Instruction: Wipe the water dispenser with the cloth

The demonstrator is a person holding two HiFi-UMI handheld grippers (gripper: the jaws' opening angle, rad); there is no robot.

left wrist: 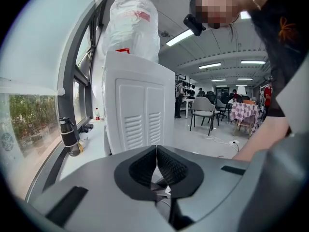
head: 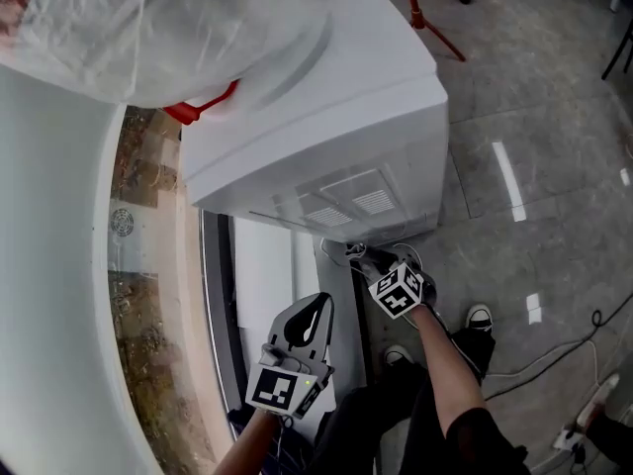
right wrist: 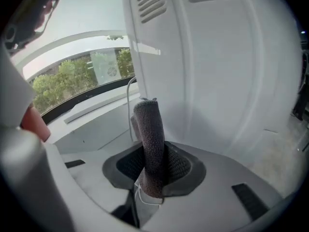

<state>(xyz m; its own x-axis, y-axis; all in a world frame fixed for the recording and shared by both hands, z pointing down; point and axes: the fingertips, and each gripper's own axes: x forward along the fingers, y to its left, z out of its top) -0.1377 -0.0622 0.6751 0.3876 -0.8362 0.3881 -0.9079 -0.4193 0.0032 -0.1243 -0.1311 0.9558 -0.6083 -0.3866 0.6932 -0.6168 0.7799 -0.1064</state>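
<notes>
Grey floor point(head: 539, 117) is seen at 3 o'clock of the water dispenser point(head: 326, 117). The cloth point(right wrist: 150, 144) is clamped by the right gripper point(head: 356, 253) near its panel; the left gripper point(left wrist: 157, 152) is closed, empty. Wiping is judged barely begun.

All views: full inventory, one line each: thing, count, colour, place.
dispenser: 1, white, beside the window
bottle: 1, wrapped in clear plastic, on top of the dispenser
cloth: 1, dark grey, sticking up between the right jaws, near the dispenser's panel
flask: 1, dark, on the window ledge
chair: 1 clearly seen, grey, far across the room
cable: 1, pale, on the floor at right
shoes: 2, dark with white toes, on the floor
left gripper: jaws together, empty
right gripper: shut on the cloth
</notes>
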